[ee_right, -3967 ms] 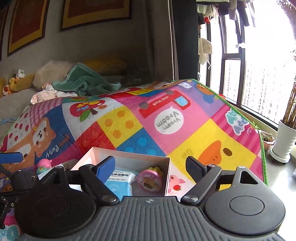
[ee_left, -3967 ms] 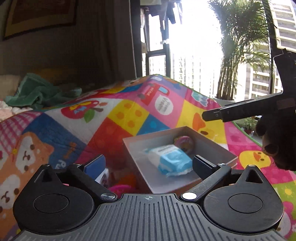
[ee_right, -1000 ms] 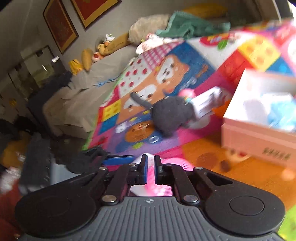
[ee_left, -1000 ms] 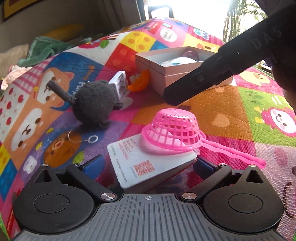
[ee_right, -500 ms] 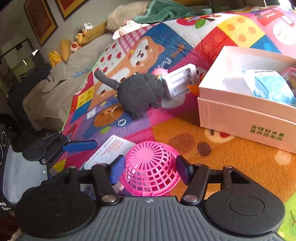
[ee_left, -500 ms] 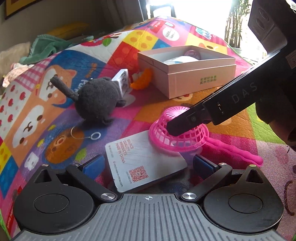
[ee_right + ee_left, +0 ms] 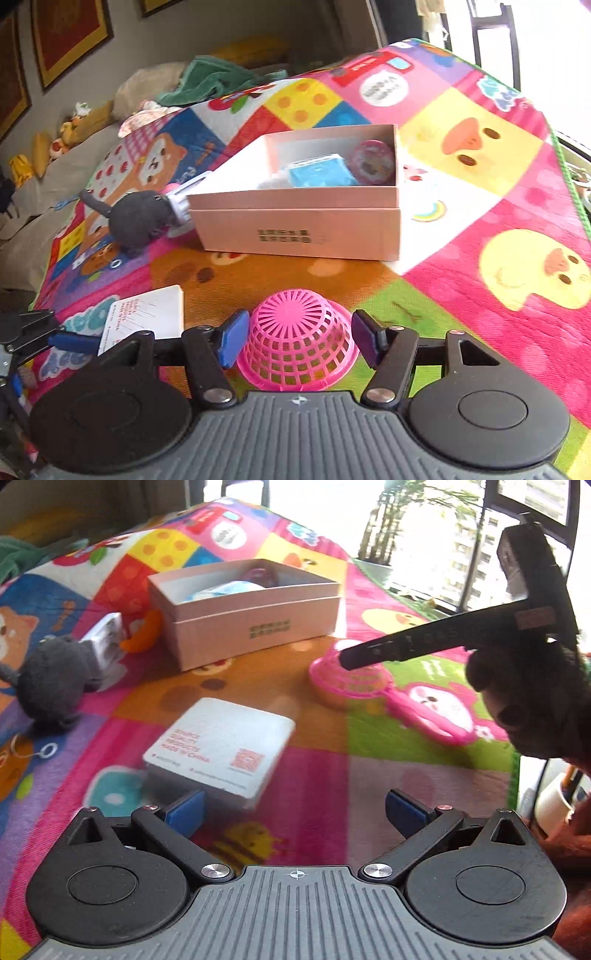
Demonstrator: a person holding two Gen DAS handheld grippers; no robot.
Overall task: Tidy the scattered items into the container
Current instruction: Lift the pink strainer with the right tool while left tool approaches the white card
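Note:
An upturned pink strainer lies on the play mat between the fingers of my right gripper. Its jaws are opening, and the blue pads flank the basket without pressing on it. In the left wrist view the strainer sits right of centre under the right gripper's black finger. My left gripper is open and holds nothing, with a flat white box just ahead of its left pad. The pink open container stands beyond and holds a blue packet and a round pink item.
A grey plush toy, a white ribbed block and an orange piece lie left of the container. The mat's green edge runs along the right, with a window behind. Cushions and a green cloth lie at the back.
My right gripper went from shut to open and came down around the strainer. The strainer, which rested on the white box, now lies on the mat to its right. The left view swung right.

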